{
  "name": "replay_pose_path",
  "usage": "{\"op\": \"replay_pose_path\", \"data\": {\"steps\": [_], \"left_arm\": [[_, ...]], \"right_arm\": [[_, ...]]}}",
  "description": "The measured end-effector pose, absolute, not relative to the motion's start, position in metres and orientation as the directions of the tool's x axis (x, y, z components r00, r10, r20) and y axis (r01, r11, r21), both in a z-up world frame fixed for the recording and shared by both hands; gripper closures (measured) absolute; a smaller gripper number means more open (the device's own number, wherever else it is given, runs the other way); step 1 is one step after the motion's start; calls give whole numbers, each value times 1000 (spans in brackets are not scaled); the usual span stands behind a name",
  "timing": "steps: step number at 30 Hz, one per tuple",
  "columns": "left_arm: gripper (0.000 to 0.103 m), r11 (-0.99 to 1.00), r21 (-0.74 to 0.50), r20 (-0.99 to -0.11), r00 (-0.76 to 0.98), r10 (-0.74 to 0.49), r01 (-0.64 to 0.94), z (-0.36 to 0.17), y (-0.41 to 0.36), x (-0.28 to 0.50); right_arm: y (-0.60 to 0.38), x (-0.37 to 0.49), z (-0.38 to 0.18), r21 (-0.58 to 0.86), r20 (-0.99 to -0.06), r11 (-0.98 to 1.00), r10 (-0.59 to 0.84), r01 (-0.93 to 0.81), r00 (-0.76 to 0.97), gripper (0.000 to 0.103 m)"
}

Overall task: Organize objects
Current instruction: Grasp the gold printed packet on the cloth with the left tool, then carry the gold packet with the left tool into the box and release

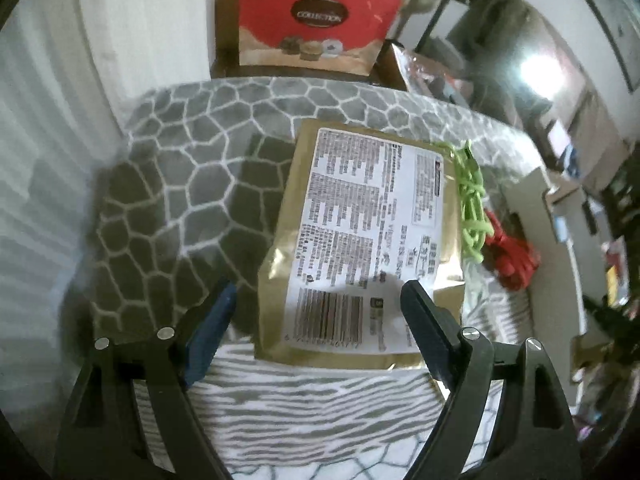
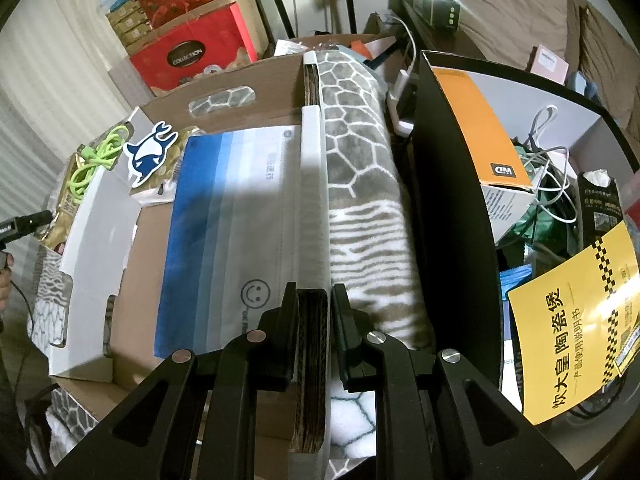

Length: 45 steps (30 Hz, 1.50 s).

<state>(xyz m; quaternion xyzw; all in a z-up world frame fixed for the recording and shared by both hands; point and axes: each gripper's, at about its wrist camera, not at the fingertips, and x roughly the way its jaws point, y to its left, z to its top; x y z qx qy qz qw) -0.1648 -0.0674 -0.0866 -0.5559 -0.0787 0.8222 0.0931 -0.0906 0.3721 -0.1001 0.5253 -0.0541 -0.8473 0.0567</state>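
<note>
A: Which step are we on?

B: Judging by how things lie, the pick-up of the gold packet (image 1: 360,248). It lies label-side up on the grey patterned blanket (image 1: 192,184), and the left gripper (image 1: 316,312) hovers over its near end with the fingers spread wide, one on each side of the barcode corner, gripping nothing.

A: And the other hand?

B: The right gripper (image 2: 314,312) has its fingers clenched on the edge of a cardboard box wall (image 2: 310,360), apparently steadying the box. Inside that box lies a blue-and-white bag (image 2: 232,216); at its far left corner sit a penguin-print card (image 2: 150,152) and a green cable (image 2: 96,160).

A: What does the next move call for?

B: I'd say lowering the left fingers so they straddle the packet's near edge, then closing. The packet looks flat and glossy, so a grip on the edge seems surer than one on the broad face. A green cord (image 1: 472,200) and a red item (image 1: 508,256) lie just beside its right side; the right-hand finger should stay clear of them.
</note>
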Motion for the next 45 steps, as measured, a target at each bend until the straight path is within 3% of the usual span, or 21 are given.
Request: {"op": "replay_pose_path", "data": {"steps": [1,3,6,9,16,26,36,40,45], "left_arm": [[23,-967,-248,-895,-368,253,-63,-87,-69,-164],[51,-954,-293,-878,-378,293,-60,-87,-73,-163],[73,-951,-309,-870,-397,294,-25,-84,-81,-164],[86,-936,-351,-857,-405,319,5,-82,-93,-163],[93,-930,-368,-828,-453,331,-7,-65,-95,-159],[99,-915,-395,-740,-559,373,-88,6,-89,-150],[103,-869,-402,-654,-573,494,-290,67,-32,-126],[103,-857,-367,-648,-562,514,-361,83,-1,-120],[103,-888,-299,-717,-532,450,-349,73,15,-132]], "right_arm": [[373,-90,-100,151,-884,-988,-152,39,-441,87],[373,-90,-100,153,-884,-988,-154,38,-442,87],[373,-91,-101,153,-885,-988,-154,38,-440,87],[373,-91,-101,149,-885,-988,-151,40,-440,87],[373,-91,-101,150,-886,-988,-152,41,-439,87],[375,-92,-101,149,-886,-988,-152,41,-439,87],[375,-92,-101,149,-886,-988,-152,42,-439,87],[376,-92,-101,148,-885,-988,-152,42,-439,87],[376,-92,-101,152,-885,-988,-155,42,-440,87]]}}
